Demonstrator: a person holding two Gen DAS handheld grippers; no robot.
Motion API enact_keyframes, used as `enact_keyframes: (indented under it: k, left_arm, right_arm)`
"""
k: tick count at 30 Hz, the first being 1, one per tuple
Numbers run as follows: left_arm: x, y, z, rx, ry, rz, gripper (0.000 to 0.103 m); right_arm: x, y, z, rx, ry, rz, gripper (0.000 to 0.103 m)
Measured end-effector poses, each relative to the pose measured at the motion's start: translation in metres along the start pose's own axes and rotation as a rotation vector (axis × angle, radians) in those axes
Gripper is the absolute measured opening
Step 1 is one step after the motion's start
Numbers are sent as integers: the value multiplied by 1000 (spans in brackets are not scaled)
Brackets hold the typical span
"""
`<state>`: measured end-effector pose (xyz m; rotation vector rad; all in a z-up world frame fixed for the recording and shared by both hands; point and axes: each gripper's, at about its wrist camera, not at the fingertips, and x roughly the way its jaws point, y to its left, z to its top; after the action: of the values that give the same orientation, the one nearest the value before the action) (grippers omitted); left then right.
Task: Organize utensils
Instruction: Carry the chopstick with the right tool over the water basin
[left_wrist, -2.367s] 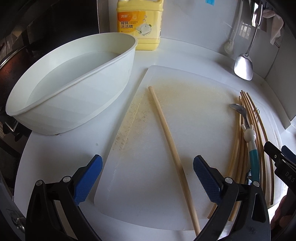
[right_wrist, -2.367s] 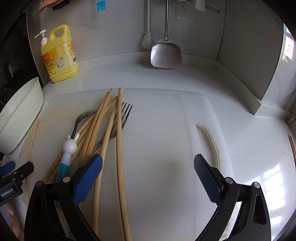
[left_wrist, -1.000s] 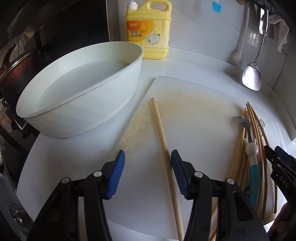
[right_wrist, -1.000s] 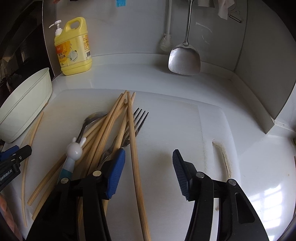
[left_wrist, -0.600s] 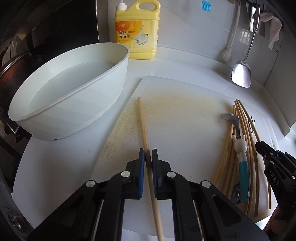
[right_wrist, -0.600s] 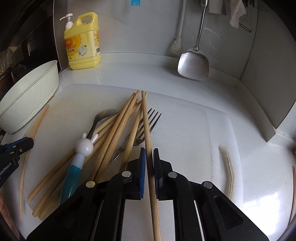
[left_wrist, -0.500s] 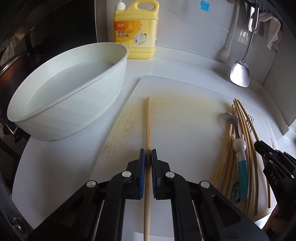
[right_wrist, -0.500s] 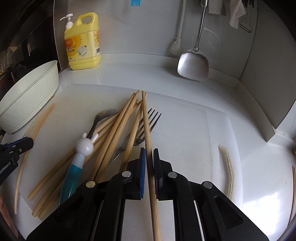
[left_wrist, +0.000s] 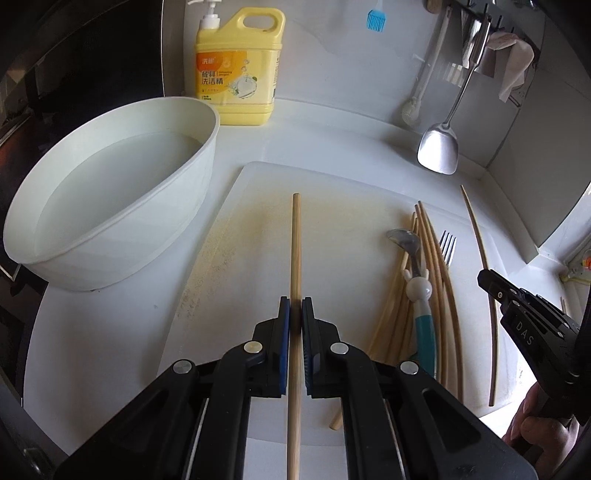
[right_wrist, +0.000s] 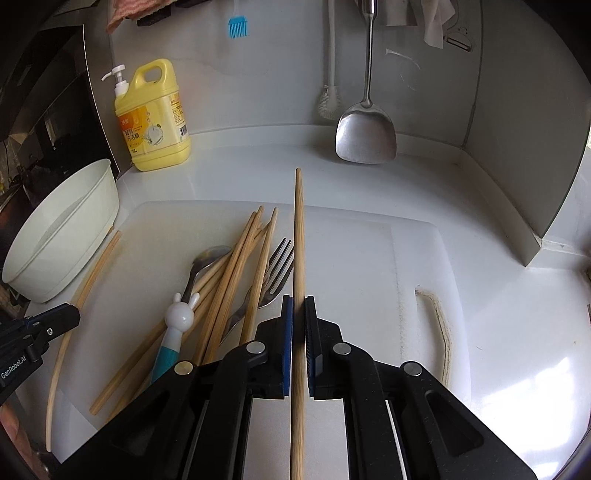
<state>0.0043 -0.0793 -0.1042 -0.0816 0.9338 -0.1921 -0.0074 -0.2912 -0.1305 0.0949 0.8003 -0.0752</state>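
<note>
My left gripper (left_wrist: 295, 314) is shut on a single wooden chopstick (left_wrist: 296, 251), held a little above the stained white cutting board (left_wrist: 332, 184) and pointing straight away from me. My right gripper (right_wrist: 298, 310) is shut on another chopstick (right_wrist: 298, 229), lifted beside the pile, with its tip over the counter past the board. On the board lies the pile of several chopsticks (right_wrist: 236, 266), mixed with a metal spoon (right_wrist: 208, 258), a fork (right_wrist: 279, 273) and a teal utensil with a white rabbit handle (right_wrist: 181, 317).
A white basin (left_wrist: 110, 206) holding water stands left of the board, with a yellow detergent bottle (left_wrist: 236, 70) behind it. A metal spatula (right_wrist: 364, 136) and a brush (right_wrist: 328, 99) hang on the back wall. A grey side wall (right_wrist: 517, 147) closes the right.
Both grippers went from open to shut, each on one chopstick. The left chopstick swung straight and rose off the board; the right one came up out of the pile.
</note>
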Motion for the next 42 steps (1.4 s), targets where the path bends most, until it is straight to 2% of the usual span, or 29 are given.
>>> enact_keyframes:
  k: [3,9,14,19,25,32,37,42]
  left_arm:
    - [-18,-3,9,-7,-6,-31,7]
    - [-58,-7,30,6,-68,-32,7]
    - [-84,3,43,2,-98,-25,7]
    - [-102,31,53,-40,-109,29,7]
    - [-122,93,70,-113,-141,84,7]
    - [-103,179,101,-126,-129,113,7]
    - [-67,229,126,-100,-82,71,7]
    - [-26,253,141,-51,-4,25,7]
  right_arm:
    - [-14,-1,5,25,-20,30,6]
    - [-50,11,24,14,-97,100,6]
    - [-75,30,42,12,-134,192,6]
    - [-86,64,61,-27,-130,270,6]
    - [-77,125,79,-84,-96,353,6]
    - [-39,218,108,-105,-62,405,6]
    - [4,273,124,-62,-12,386,6]
    - [45,309,130,-20,36,352,6]
